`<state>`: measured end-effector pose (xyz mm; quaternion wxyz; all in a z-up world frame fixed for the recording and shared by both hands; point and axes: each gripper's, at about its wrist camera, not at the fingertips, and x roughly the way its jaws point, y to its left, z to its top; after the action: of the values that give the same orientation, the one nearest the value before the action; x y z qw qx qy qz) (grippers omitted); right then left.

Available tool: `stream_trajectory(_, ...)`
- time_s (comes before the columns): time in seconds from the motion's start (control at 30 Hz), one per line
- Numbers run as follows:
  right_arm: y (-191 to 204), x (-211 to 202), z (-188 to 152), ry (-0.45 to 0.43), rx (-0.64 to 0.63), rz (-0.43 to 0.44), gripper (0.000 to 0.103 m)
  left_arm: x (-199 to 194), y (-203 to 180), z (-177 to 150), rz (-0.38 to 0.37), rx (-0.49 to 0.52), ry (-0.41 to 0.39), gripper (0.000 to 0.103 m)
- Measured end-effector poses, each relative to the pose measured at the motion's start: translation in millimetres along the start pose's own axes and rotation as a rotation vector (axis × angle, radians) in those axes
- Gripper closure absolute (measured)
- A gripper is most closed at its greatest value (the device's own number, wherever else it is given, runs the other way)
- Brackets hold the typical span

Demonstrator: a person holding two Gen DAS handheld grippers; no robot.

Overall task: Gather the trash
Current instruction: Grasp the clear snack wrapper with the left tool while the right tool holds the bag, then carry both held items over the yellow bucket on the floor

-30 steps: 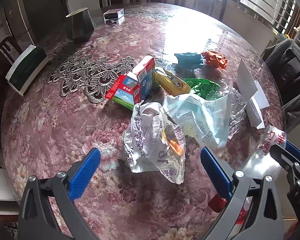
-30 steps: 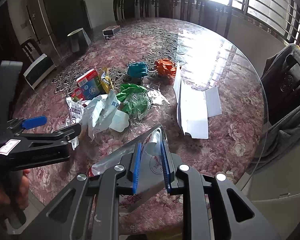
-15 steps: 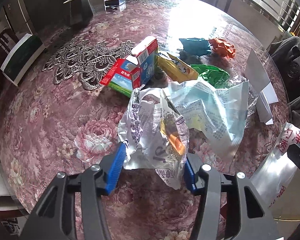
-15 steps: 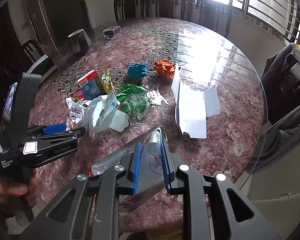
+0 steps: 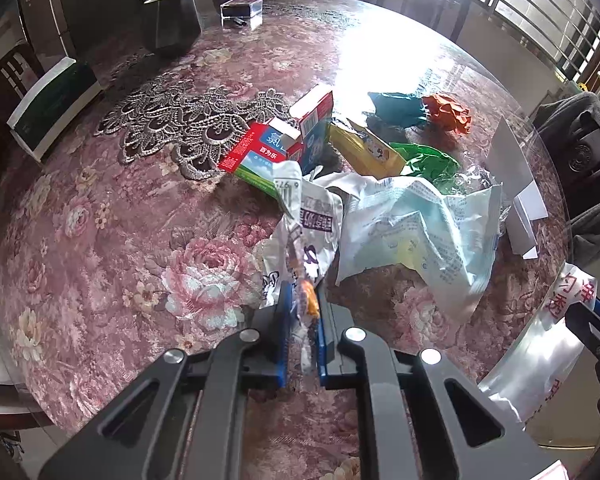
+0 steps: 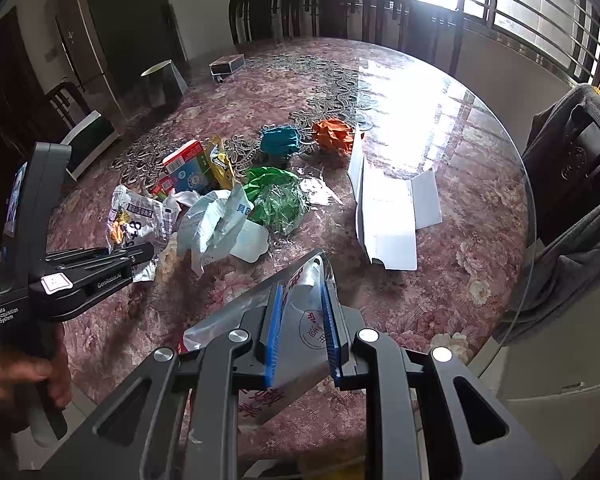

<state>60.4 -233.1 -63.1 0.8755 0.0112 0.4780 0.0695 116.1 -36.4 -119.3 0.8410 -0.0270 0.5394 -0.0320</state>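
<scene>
The crumpled white snack wrapper [image 5: 300, 224] is lying at the near edge of the litter heap on the floral table [image 5: 112, 240], just in front of the red and blue cartons [image 5: 284, 140] and touching the pale blue plastic pack [image 5: 412, 232] on its right. It is looking like thin printed film: very light, limp and slick, so it is likely to be folding and trailing when lifted rather than holding a shape, and a pinch on a gathered fold near its closest edge is seeming the safest hold. The left gripper [image 5: 302, 316] is closing its jaws down to a narrow gap, and a bunched strip of that wrapper, with an orange patch showing, is sitting squeezed between the blue pads. The right gripper [image 6: 302, 324] is staying out of the heap nearer the table edge, its jaws narrowly set and clamping the rim of a clear plastic bag with red characters [image 6: 300, 300], which is looking ready to be receiving the trash. Green, teal and orange scraps are lying farther back, well apart from either tool
</scene>
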Motion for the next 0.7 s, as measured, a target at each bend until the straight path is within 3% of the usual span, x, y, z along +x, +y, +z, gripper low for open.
stream_trajectory(0.5,9,-34,-17,-0.060,0.023,-0.003,0.083,-66,2,-27,-0.003,0.026,-0.081,0.092)
stream_trajectory(0.7,2,-69,-45,-0.087,0.085,-0.038,0.083,-98,-29,-55,-0.069,0.177,-0.082,0.092)
